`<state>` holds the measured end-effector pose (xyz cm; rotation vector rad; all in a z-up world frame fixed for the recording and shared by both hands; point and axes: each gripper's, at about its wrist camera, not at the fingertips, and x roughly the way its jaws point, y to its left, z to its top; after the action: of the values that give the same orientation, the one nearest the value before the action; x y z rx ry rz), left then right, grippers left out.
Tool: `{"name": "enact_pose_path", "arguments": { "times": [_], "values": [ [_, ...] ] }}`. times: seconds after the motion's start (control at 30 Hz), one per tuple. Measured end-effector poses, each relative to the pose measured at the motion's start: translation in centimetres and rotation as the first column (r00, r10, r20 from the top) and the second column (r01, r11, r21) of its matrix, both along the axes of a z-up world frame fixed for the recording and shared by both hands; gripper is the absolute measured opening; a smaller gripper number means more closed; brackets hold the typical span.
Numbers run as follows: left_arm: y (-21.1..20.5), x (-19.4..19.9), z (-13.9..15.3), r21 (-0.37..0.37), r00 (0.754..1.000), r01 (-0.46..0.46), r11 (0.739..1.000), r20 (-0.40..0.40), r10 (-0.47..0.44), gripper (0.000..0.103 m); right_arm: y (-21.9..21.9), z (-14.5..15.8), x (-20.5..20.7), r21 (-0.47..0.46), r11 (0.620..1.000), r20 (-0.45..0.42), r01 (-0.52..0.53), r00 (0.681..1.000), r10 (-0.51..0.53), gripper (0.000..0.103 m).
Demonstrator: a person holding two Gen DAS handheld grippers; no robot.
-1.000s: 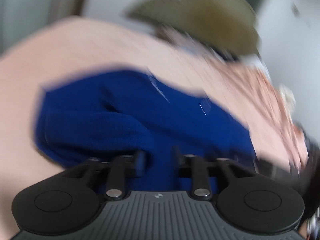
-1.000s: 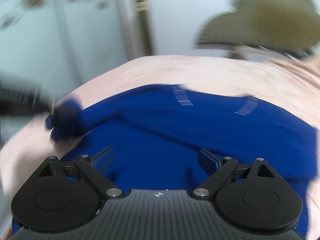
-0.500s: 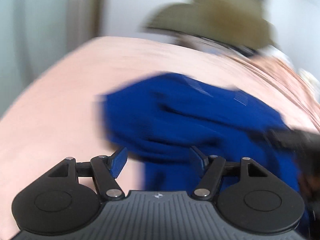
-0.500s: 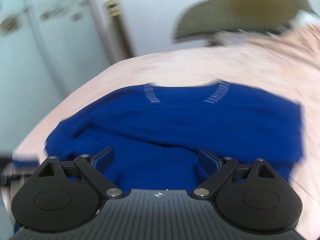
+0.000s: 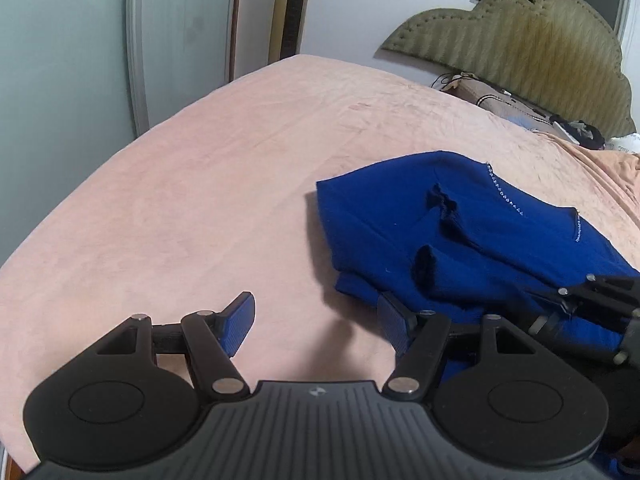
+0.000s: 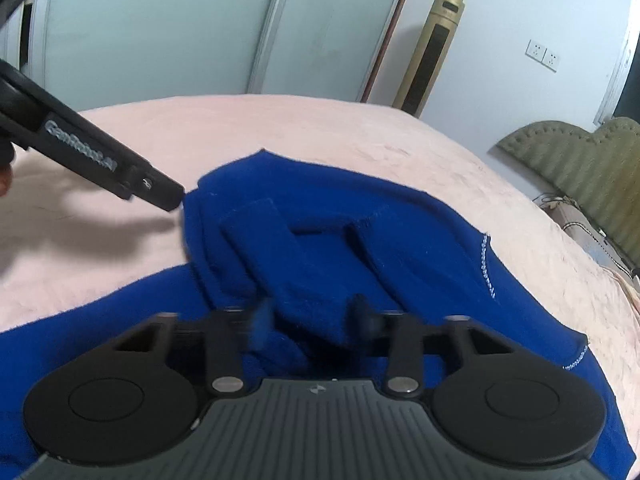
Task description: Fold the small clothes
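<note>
Here, right gripper (image 6: pixel 314 316) low over the blue garment (image 6: pixel 360 248), jaws drawn narrow around a bunched fold of the cloth; blurred at the tips, so no telling whether actually pinched. Just beyond those jaws, both sleeves laid across the body; further out and to the right, a line of small sparkling beads (image 6: pixel 486 264) along the neckline.

Left gripper (image 5: pixel 316 316) spread wide and empty over bare pink bedspread (image 5: pixel 200 208), garment's folded side edge just ahead and right of its right-hand pad.

Probably a soft, light, limp knit: likely to sag and drag on the plush cover, not slip. Best taken at a doubled edge or hem corner, away from the beads, which could snag.

Plenty of open bedspread ahead and left of the left jaws; bed edge beyond that, headboard (image 5: pixel 520 40) and clutter far off to the right.
</note>
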<state>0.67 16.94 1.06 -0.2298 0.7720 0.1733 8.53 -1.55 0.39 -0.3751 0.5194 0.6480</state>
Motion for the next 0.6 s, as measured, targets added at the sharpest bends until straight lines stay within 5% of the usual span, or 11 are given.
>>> {"name": "enact_pose_path", "arguments": {
  "times": [0.07, 0.17, 0.27, 0.33, 0.37, 0.43, 0.6],
  "values": [
    [-0.7, 0.2, -0.2, -0.002, 1.0, 0.017, 1.0, 0.014, -0.017, 0.068, -1.1, 0.9, 0.6, 0.092, 0.994, -0.01, 0.067, 0.998, -0.067, 0.005],
    [-1.7, 0.3, 0.1, 0.031, 0.998, 0.047, 0.998, 0.029, -0.048, 0.068, -5.4, 2.1, 0.7, 0.26, 0.939, -0.031, 0.226, 0.974, -0.226, 0.005],
    [-2.7, 1.1, -0.2, 0.055, 0.996, 0.082, 0.995, 0.019, -0.084, 0.068, -11.5, 2.8, -0.1, 0.442, 0.813, -0.141, 0.38, 0.924, -0.355, 0.005],
    [-3.1, 1.5, -0.5, 0.052, 0.995, 0.099, 0.994, 0.006, -0.1, 0.068, -15.8, 1.9, -0.8, 0.518, 0.696, -0.288, 0.497, 0.867, -0.406, 0.021],
    [-3.3, 1.7, -0.6, 0.047, 0.995, 0.104, 0.994, 0.002, -0.104, 0.068, -18.0, 0.9, -1.0, 0.524, 0.637, -0.383, 0.566, 0.824, -0.417, 0.027],
    [-3.6, 1.9, -0.6, 0.038, 0.994, 0.113, 0.993, -0.001, -0.113, 0.068, -20.9, -1.2, -1.3, 0.484, 0.586, -0.515, 0.65, 0.753, -0.409, 0.042],
    [-5.3, 2.5, -0.6, 0.075, 0.987, 0.158, 0.985, -0.007, -0.158, 0.068, -24.5, -2.6, -3.5, 0.462, 0.532, -0.556, 0.71, 0.699, -0.45, 0.042]
  ]
}}
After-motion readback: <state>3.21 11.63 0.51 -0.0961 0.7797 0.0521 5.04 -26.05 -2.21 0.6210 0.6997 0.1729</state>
